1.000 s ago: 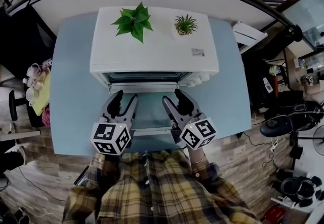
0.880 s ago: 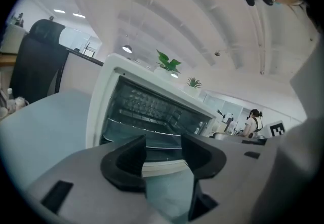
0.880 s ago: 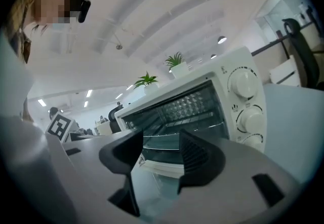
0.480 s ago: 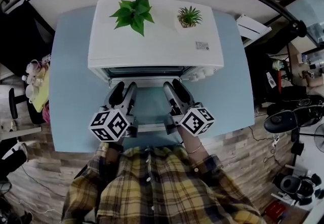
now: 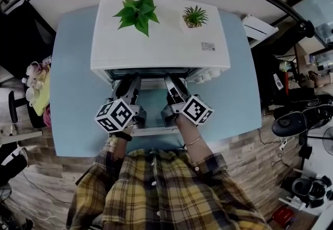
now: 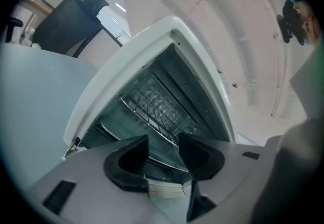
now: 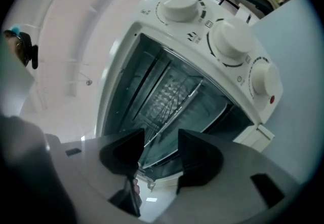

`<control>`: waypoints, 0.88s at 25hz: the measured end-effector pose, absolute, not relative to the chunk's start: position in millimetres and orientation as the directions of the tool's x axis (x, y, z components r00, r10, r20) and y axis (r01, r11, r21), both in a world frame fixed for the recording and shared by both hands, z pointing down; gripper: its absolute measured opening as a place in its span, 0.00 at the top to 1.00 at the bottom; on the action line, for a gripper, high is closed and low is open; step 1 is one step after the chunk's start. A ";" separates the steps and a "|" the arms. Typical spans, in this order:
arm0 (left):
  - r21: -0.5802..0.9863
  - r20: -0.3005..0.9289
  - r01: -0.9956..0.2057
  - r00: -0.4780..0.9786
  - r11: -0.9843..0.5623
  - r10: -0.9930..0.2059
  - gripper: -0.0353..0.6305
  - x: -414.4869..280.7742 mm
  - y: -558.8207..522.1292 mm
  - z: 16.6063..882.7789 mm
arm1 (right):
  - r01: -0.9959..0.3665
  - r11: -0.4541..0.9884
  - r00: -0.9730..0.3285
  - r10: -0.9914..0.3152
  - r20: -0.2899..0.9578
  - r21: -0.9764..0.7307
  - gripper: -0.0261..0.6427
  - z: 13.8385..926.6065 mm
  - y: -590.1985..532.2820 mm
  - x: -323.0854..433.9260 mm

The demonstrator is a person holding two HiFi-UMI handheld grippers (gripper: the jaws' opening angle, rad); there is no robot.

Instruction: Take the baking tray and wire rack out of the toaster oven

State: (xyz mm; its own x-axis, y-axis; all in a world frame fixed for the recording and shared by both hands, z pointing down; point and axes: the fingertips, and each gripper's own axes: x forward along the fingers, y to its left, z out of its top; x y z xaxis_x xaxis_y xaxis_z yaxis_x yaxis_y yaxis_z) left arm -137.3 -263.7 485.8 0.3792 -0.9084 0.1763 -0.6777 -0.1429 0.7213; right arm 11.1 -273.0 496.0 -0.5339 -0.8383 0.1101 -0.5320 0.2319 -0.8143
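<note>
The white toaster oven (image 5: 158,36) stands on the blue table (image 5: 73,93), its glass door (image 5: 151,105) folded down toward me. Inside, the wire rack (image 6: 152,104) sits on a rail above the dark baking tray (image 6: 119,129); both also show in the right gripper view, rack (image 7: 174,94) over tray (image 7: 205,116). My left gripper (image 5: 130,84) and right gripper (image 5: 173,82) point side by side into the oven mouth. The left gripper (image 6: 163,139) and right gripper (image 7: 160,136) have both just been closing a little. Both stand open, with only the rack's front bar and the tray's rim seen beyond the gap.
Two potted plants (image 5: 136,13) (image 5: 193,16) stand on the oven's top. Three control knobs (image 7: 230,40) run down the oven's right side. Cloths and small items (image 5: 39,88) lie at the table's left edge. A black chair (image 6: 71,20) stands behind.
Both grippers have moved forward and lower, from over the open door up to the oven mouth, and have rolled. Their jaws stand a little narrower than before.
</note>
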 end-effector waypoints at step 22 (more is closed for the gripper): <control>0.771 0.188 -0.631 0.361 -0.091 -0.913 0.82 -156.6 -302.7 493.7 | -0.483 0.174 -0.427 -0.902 0.058 -0.858 0.84 499.3 -306.3 16.1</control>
